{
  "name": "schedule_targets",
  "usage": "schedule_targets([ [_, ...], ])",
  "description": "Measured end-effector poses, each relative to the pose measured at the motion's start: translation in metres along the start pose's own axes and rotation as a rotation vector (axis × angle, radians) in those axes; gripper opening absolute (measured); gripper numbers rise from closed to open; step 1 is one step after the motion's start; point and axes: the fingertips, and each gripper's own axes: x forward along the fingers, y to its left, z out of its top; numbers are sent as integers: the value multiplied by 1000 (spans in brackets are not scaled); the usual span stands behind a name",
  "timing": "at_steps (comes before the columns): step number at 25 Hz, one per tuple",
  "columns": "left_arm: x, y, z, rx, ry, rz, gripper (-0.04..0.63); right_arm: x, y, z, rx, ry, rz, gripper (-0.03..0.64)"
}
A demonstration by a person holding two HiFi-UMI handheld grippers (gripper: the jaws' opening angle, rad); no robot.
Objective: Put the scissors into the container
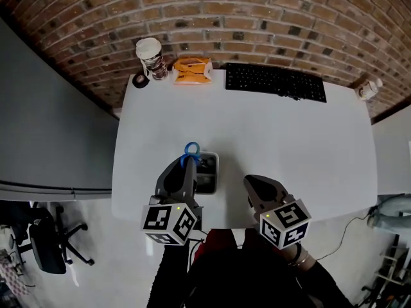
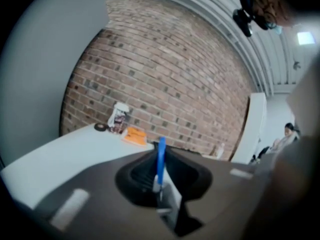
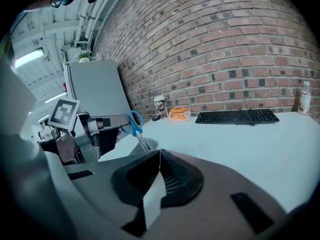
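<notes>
Blue-handled scissors (image 1: 191,149) are held upright in my left gripper (image 1: 186,163), which is shut on them, near the front of the white table (image 1: 289,140). In the left gripper view the blue handle (image 2: 161,156) stands up between the jaws. The right gripper view shows the scissors (image 3: 135,122) with blades pointing down over the rim of the small grey container (image 3: 148,145). That container (image 1: 216,172) sits just right of the left gripper. My right gripper (image 1: 252,185) hovers further right with its jaws closed together (image 3: 159,159) and nothing between them.
At the back of the table lie a black keyboard (image 1: 275,81), an orange packet (image 1: 192,70), a lidded cup (image 1: 151,58) and a small dark roll (image 1: 139,80). A bottle (image 1: 368,89) stands at the far right corner. An office chair (image 1: 48,239) is left of the table.
</notes>
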Motion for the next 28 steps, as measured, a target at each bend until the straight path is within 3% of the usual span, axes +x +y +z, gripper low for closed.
schedule_targets([
  [14, 7, 17, -35, -62, 77, 21, 44, 20, 3, -17, 28, 67, 14, 9],
  [28, 12, 30, -43, -89, 80, 31, 48, 30, 1, -24, 32, 100, 21, 9],
])
